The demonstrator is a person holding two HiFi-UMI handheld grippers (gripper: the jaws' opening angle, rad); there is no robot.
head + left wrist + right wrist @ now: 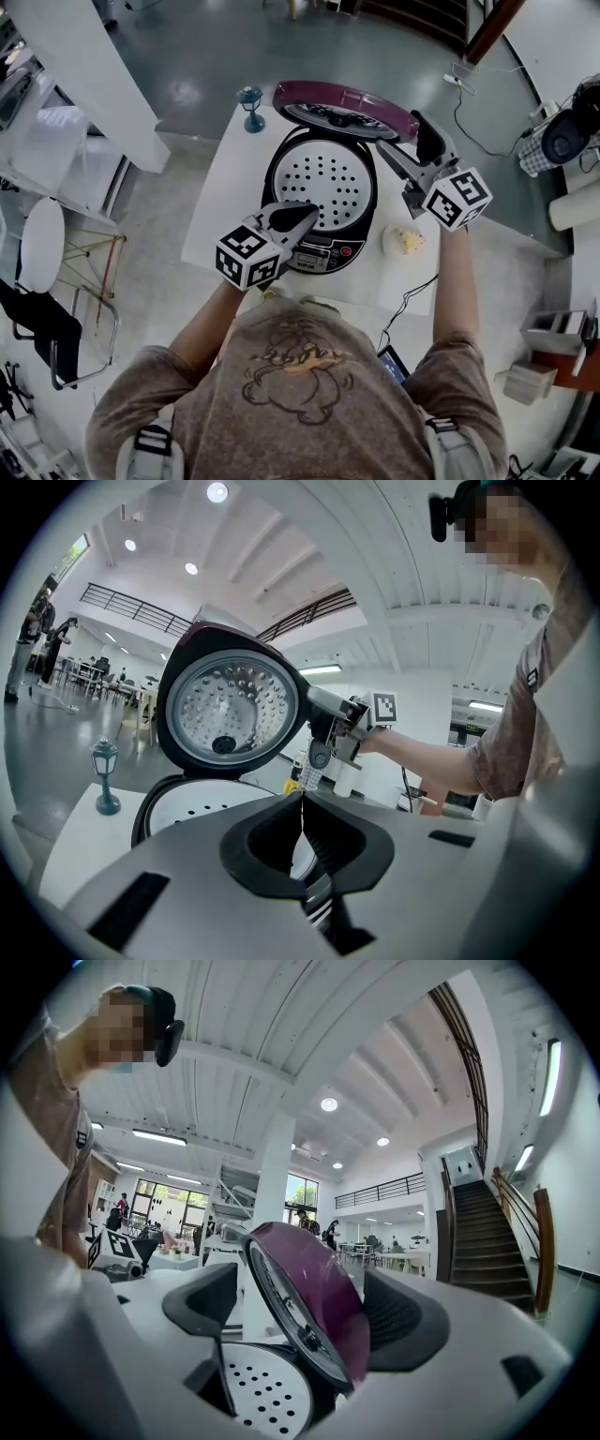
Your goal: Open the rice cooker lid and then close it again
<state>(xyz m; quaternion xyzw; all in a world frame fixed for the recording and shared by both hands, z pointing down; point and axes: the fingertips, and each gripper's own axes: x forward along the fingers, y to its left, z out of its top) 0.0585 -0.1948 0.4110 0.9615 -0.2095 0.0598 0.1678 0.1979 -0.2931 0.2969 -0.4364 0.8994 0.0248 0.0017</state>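
The rice cooker (323, 192) stands on a white table (214, 211) with its purple lid (342, 101) raised upright at the back. A white perforated tray (328, 183) fills the pot. My right gripper (409, 142) is open, and its jaws straddle the lid's right edge; in the right gripper view the lid (314, 1312) stands between the two pads of that gripper (300, 1293). My left gripper (302, 217) is shut on nothing, over the cooker's front rim near the control panel (323, 255). The left gripper view looks past the closed tips of my left gripper (302, 803) at the lid's shiny inner plate (230, 710).
A small teal lamp figurine (251, 105) stands at the table's back left corner. A small dish with something yellow (405, 242) sits right of the cooker. A cable runs off the table's front right. A chair (42, 248) and a frame stand on the floor at left.
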